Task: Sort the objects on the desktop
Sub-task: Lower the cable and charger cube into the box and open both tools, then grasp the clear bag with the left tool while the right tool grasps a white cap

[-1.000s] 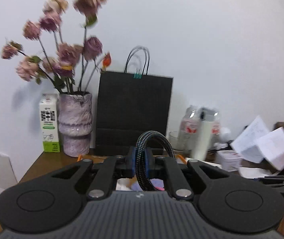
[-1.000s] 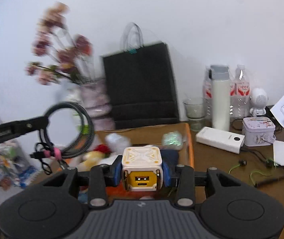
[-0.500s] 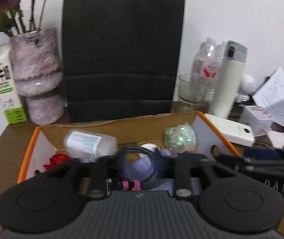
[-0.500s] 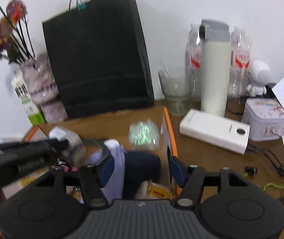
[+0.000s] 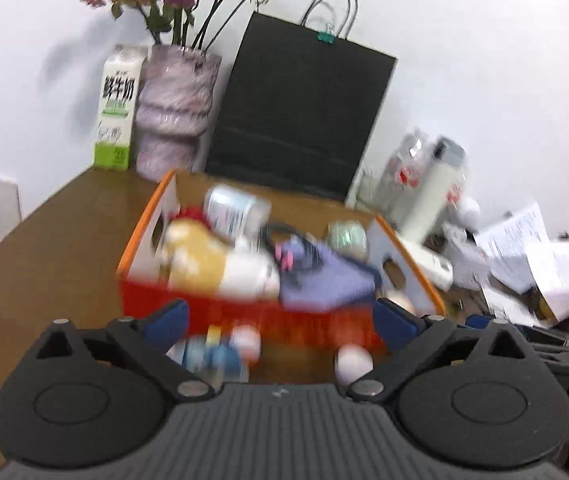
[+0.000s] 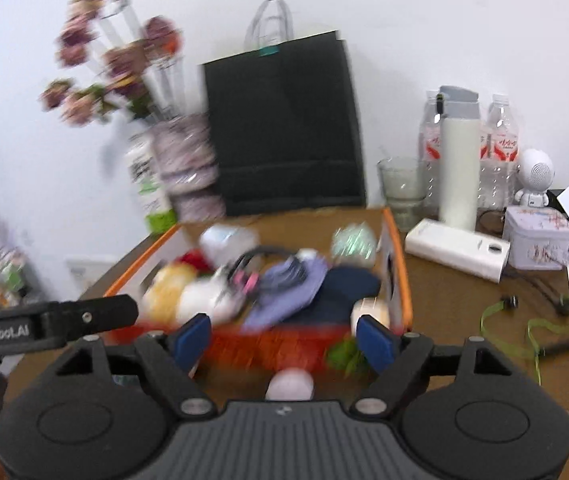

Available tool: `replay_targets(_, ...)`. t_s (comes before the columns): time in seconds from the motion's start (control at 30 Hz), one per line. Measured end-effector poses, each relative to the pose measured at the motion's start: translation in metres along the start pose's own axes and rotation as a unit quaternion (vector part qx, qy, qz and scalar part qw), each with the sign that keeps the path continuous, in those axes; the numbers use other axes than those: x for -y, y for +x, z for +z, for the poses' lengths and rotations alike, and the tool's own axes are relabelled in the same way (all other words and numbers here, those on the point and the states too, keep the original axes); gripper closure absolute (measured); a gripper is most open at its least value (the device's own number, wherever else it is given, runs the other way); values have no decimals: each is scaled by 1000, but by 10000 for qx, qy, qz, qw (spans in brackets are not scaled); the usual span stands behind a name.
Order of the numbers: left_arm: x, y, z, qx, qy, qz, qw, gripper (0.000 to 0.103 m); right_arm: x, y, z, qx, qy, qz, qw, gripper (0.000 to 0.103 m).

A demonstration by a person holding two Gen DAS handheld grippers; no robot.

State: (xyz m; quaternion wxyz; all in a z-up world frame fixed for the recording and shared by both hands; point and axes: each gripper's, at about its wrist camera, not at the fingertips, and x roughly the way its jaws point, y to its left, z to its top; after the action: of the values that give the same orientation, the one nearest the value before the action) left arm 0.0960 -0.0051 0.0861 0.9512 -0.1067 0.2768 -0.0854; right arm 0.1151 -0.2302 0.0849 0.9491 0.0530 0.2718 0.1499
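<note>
An orange-rimmed cardboard box [image 5: 146,216] [image 6: 402,276] on the brown desk holds a coiled cable with a pink tie [image 5: 292,250] [image 6: 248,276], a purple cloth [image 5: 324,284], a yellow plush [image 5: 196,256], a white bottle [image 5: 236,210], a glittery ball [image 6: 354,240] and a white-and-yellow cube [image 6: 370,310]. My left gripper [image 5: 280,320] is open and empty in front of the box. My right gripper [image 6: 284,336] is open and empty at the box's near wall. Small blurred items [image 5: 220,350] and a white ball [image 6: 290,386] lie before the box.
A black paper bag [image 5: 296,112], a vase of dried flowers [image 5: 176,116] and a milk carton [image 5: 118,108] stand behind the box. To the right are a glass [image 6: 402,190], flask [image 6: 458,160], water bottles, power bank [image 6: 458,248], tin [image 6: 538,238], papers and cables.
Both grippers let go: the cable and the white-and-yellow cube now lie in the box. Both grippers opened and pulled back to the box's near side.
</note>
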Motion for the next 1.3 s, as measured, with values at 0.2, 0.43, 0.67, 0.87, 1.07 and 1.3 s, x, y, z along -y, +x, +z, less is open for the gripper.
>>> replay_targets(0.2,-9,-34,-58,-242,395,164,9988,0,-21,-42,-58,-212,-77,10,9997,23)
replay_targets(0.43,-17,-68,-112,-553,392,403,9969,0,-40,-80,-120,-171,-280,22,9995,22)
replay_targets(0.67,-27,-94,-138,-785,190,338,9962,0,-48,-119,-161,130,-387,-143,9991,20)
replay_targets(0.87,-31,-88,-131,-730,150,392,9965,0,-41,-120,-159,90,-357,-221,9991,20)
replay_targets(1.07,-33,-58,-108,-440,326,419,9976,0,-24,-97,-135,68,-223,-375,9990,20)
replay_targets(1.3,-27,7,-52,-27,727,423,9964,0,-15,-63,-114,-32,-221,-505,9985,20)
